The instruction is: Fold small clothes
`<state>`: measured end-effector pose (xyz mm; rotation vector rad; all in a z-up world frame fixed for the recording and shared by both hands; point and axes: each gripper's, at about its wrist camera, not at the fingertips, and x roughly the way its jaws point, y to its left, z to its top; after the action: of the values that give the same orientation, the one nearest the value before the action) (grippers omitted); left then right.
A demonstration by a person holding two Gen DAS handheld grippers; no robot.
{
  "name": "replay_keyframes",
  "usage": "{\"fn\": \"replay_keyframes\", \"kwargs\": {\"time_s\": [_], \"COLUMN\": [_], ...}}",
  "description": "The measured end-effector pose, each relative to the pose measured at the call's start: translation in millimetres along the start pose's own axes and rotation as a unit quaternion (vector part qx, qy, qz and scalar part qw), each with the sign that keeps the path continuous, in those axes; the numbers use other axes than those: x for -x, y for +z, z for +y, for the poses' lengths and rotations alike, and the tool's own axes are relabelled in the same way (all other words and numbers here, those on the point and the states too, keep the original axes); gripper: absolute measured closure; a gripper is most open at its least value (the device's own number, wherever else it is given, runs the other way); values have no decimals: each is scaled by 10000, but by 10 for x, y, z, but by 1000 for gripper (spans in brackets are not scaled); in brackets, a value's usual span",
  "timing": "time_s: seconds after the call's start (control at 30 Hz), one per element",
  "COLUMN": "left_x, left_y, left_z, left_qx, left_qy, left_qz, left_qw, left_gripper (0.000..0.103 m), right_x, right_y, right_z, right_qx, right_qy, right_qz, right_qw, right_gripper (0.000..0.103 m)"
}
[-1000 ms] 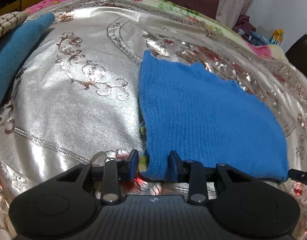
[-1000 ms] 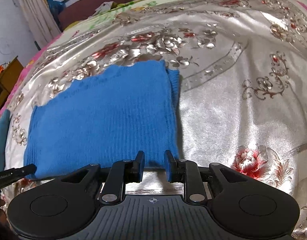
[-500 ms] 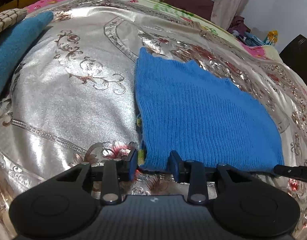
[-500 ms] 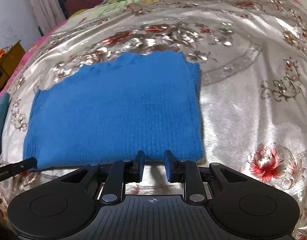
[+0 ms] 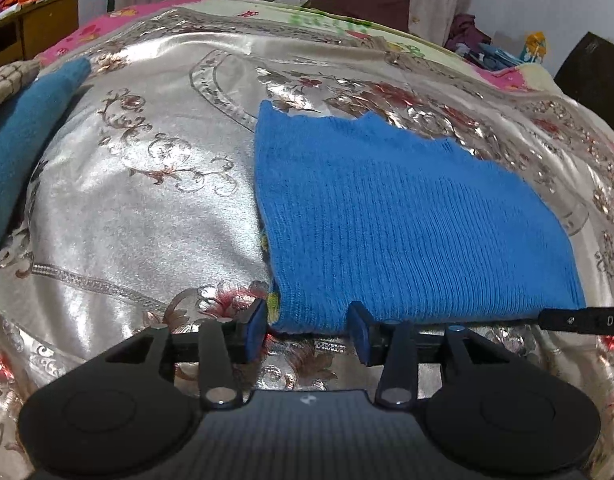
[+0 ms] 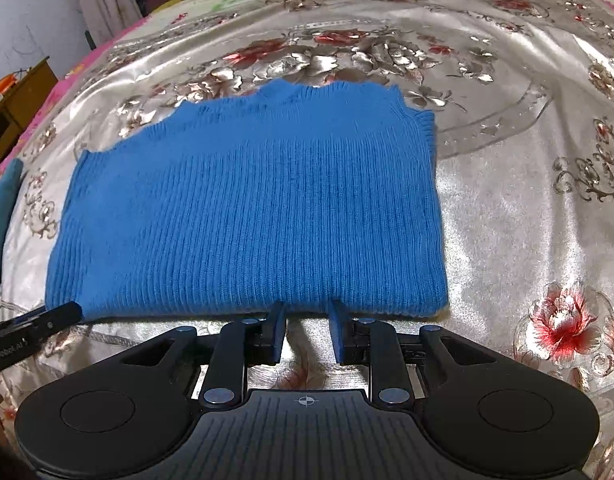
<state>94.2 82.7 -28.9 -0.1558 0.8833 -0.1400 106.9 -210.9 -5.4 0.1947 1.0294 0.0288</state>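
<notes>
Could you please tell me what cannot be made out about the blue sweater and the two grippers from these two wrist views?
- Blue sweater: its underside, sleeves and number of folded layers are hidden by its own top layer in both views.
- Right gripper: right wrist view does not show whether its fingertips touch the hem.
- Left gripper, jaws opening: the sweater's near corner lies between them; contact unclear.
- Teal garment: cut off by the left wrist view's edge.

Bright blue ribbed sweater (image 6: 247, 216) on a shiny silver bedspread (image 6: 527, 208) patterned with red flowers and grey scrolls. A teal garment (image 5: 23, 140) lies beside a tan checked cloth (image 5: 5, 84). Each black tool has blue pads (image 5: 254, 330).
</notes>
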Motion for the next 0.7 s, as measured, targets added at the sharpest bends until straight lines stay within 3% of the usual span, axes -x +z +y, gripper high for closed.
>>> {"fn": "replay_keyframes", "kwargs": {"time_s": [0.7], "left_x": [45], "left_y": [-54], "left_z": [-112], "left_qx": [-238], "left_qy": [-15], "left_qz": [33], "left_qw": [9997], "left_gripper": [36], "right_x": [59], "right_y": [236], "right_z": [584], "right_qx": [655], "right_qy": [330], "right_qz": [-69], "right_qw": [9973], "right_gripper": [68]}}
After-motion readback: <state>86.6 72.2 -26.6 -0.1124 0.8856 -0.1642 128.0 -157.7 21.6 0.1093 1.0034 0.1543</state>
